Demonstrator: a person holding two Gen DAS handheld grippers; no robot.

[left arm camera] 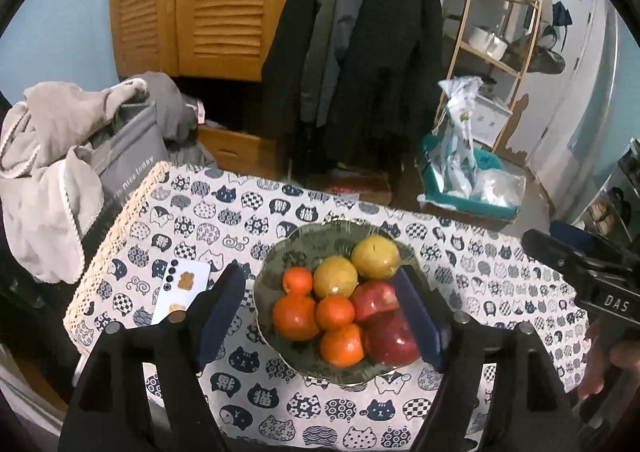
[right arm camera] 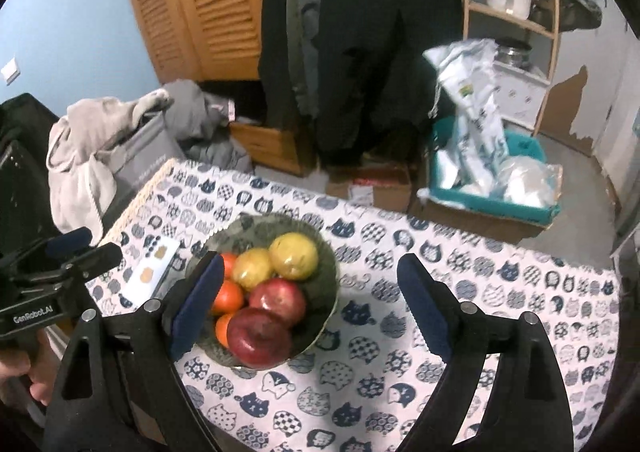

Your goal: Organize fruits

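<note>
A table covered in a white cloth (left arm camera: pixel 472 264) printed with navy cat faces holds 1 dark, scallop-edged bowl (left arm camera: pixel 280 252) piled with fruit. In the left wrist view the bowl sits just below centre and 8 pieces can be counted: 4 small oranges (left arm camera: pixel 295 317) clustered from 7 to 10 o'clock inside the bowl, 2 yellow-green round fruits (left arm camera: pixel 375 257) at 12 to 1 o'clock, and 2 red apples (left arm camera: pixel 390 340) at 3 to 5 o'clock. All the fruit is touching its neighbours, and none lies on the cloth.

The left gripper (left arm camera: pixel 320 312) hangs above the bowl with its 2 blue-padded fingers spread apart, 1 on each side of the bowl, holding nothing. The pads do not press on any fruit.

The right gripper (right arm camera: pixel 310 308) is also spread wide and empty. In its own view the bowl (right arm camera: pixel 328 292) lies toward 9 o'clock, partly behind the left pad, with bare cloth between the 2 fingers.

1 white card (left arm camera: pixel 182 292) with dark dots and tan shapes lies flat on the cloth at the bowl's 9 o'clock, near but apart from it.

A hand (right arm camera: pixel 24 364) shows at the lower left edge of the right wrist view, gripping the other tool's handle.

Beyond the table at 12 o'clock hang dark coats (left arm camera: pixel 368 32), with 1 louvred wooden door (left arm camera: pixel 200 0) at 11 o'clock and 1 teal bin (left arm camera: pixel 468 196) of plastic bags at 2 o'clock.
</note>
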